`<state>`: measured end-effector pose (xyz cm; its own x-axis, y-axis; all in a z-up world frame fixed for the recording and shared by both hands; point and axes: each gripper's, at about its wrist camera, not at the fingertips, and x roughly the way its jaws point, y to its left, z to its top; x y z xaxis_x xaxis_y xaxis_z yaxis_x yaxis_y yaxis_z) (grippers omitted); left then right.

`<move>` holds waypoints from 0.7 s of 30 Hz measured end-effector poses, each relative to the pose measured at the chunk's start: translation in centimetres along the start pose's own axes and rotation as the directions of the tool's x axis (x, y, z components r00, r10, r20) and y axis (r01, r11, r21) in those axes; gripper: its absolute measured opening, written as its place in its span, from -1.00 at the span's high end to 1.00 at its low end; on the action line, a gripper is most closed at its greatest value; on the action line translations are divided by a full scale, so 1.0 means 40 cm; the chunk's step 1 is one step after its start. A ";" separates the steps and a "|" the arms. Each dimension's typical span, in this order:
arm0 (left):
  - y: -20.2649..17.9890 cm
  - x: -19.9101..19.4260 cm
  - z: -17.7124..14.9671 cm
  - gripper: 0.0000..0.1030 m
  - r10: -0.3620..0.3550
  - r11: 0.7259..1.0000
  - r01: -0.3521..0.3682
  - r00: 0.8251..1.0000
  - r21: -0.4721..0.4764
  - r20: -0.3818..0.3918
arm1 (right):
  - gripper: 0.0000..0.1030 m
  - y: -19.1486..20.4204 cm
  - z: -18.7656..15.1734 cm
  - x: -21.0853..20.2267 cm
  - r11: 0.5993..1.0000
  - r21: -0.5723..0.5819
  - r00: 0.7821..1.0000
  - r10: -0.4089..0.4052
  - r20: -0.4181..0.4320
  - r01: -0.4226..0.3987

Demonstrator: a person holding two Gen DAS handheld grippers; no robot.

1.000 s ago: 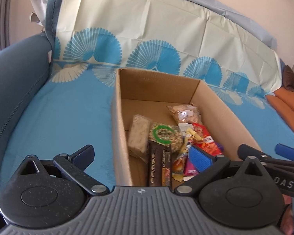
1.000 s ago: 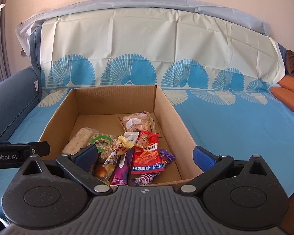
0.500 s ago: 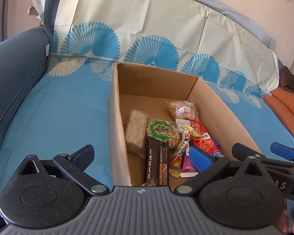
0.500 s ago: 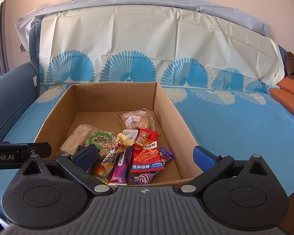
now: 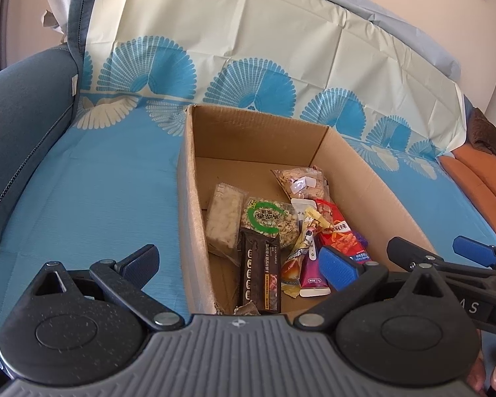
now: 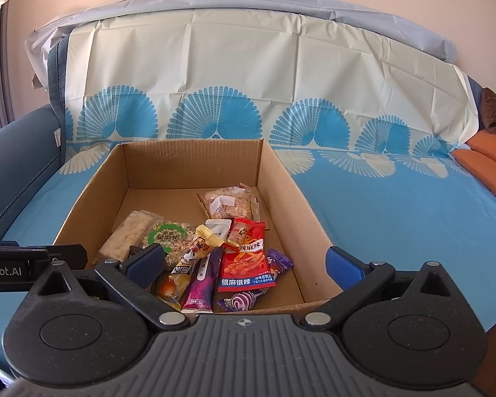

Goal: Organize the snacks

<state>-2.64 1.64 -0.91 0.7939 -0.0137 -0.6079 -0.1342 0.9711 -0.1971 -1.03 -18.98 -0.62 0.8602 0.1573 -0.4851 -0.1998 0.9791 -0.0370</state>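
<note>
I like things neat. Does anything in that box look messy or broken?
Yes. The snacks lie jumbled and overlapping in the near part of the cardboard box, and the box's near left corner looks torn. Nothing has spilled outside.

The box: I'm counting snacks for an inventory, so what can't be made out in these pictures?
- Box near corner, right wrist view: hidden behind the right hand-held gripper.
- Dark bar, right wrist view: almost wholly behind the gripper's left finger.
- Snacks under the red packet: overlapped, count unsure.
- Small print: too small to read.
</note>
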 end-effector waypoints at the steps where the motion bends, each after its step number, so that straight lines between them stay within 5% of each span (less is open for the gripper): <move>1: 0.000 0.000 0.000 -0.99 -0.002 1.000 0.002 1.000 -0.001 -0.001 | -0.99 0.000 0.000 0.000 1.000 0.000 1.000 0.000 0.000 0.000; 21: -0.005 -0.001 -0.001 -0.99 -0.007 1.000 0.007 1.000 0.012 0.010 | -0.99 -0.003 0.004 0.000 1.000 0.002 1.000 -0.002 0.001 0.002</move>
<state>-2.68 1.45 -0.86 0.8009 -0.0180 -0.5986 -0.1217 0.9738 -0.1921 -0.94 -19.09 -0.47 0.8612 0.1553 -0.4839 -0.1973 0.9797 -0.0367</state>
